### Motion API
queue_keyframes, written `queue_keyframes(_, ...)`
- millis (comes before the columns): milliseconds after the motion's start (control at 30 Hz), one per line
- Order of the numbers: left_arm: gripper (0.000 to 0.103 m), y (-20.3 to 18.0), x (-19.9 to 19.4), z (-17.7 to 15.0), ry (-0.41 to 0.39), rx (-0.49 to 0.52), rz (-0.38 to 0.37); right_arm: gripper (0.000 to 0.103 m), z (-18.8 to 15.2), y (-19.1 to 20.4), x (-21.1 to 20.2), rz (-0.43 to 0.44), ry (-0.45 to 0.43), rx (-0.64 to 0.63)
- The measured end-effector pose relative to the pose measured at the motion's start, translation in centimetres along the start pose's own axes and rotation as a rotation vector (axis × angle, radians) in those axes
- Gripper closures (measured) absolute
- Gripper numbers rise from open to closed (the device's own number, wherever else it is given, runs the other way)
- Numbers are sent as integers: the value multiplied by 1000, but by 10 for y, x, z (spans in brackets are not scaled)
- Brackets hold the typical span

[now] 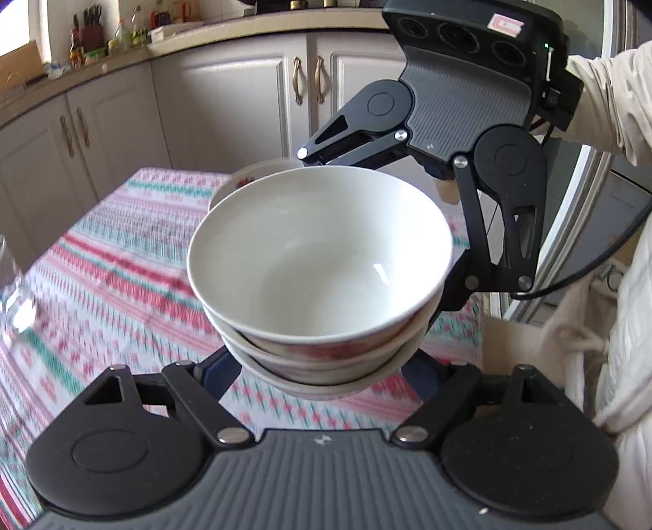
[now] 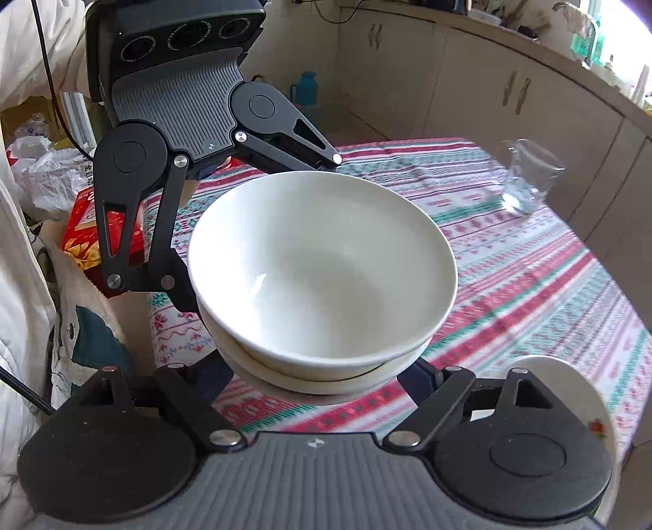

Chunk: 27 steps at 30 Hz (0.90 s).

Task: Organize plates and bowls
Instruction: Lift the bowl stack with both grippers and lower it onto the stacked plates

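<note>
While the bowls (image 1: 322, 261) sit nested in one stack, at least three deep by the rims showing, the left wrist view has that stack lifted clear of the table (image 1: 122, 252), so the gathering of bowls looks mostly done. The left gripper (image 1: 322, 377) reaches in from below the picture, its jaws set fairly wide and closed on the lower part of the stack; the pads themselves are hidden under the rims. Opposite it, the right gripper (image 1: 444, 281) takes the stack from the far side in the same way. Behind the stack another rim with a red pattern (image 1: 244, 179) peeks out; I cannot tell whether it is a plate or a bowl. It is not yet joined to the pile. A small pink-and-white sticker (image 1: 505, 22) on the right gripper's housing carries print too small to read.

From the right wrist view the stack (image 2: 322, 265) again hangs between both grippers above the table (image 2: 529, 265). The right gripper (image 2: 322, 381) grips it wide from the near edge, the left gripper (image 2: 191, 293) from the far one. A flowered plate (image 2: 587, 403) lies on the cloth at lower right, apart from the stack, so I judge it is left to sort. A glass (image 2: 525, 179) stands further off. The red box (image 2: 93, 228) beside the table has lettering, blocked and unreadable.
</note>
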<state>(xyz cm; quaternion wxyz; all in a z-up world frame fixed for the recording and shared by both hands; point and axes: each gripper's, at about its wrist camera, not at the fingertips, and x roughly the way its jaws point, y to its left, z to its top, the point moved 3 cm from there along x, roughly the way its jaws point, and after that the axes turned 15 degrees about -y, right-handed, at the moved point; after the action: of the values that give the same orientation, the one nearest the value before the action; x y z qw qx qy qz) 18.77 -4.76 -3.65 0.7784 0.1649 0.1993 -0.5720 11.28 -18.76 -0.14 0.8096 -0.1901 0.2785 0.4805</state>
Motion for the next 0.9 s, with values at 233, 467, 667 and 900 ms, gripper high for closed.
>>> queue_keyframes(233,18,9,39,31,-38,42,-25,14,-10,-32,-33,-74,2,-18)
queue_keyframes(467,18,23,86,53,-48,74,-64,14,-32,-71,-56,-136,11,3)
queue_keyframes(667,19,29,122,59,-35,82,-88,14,-56,-99,-61,-164,19,53)
queue_keyframes(900,19,31,140,57,-17,71,-105,14,-73,-113,-61,-177,24,84)
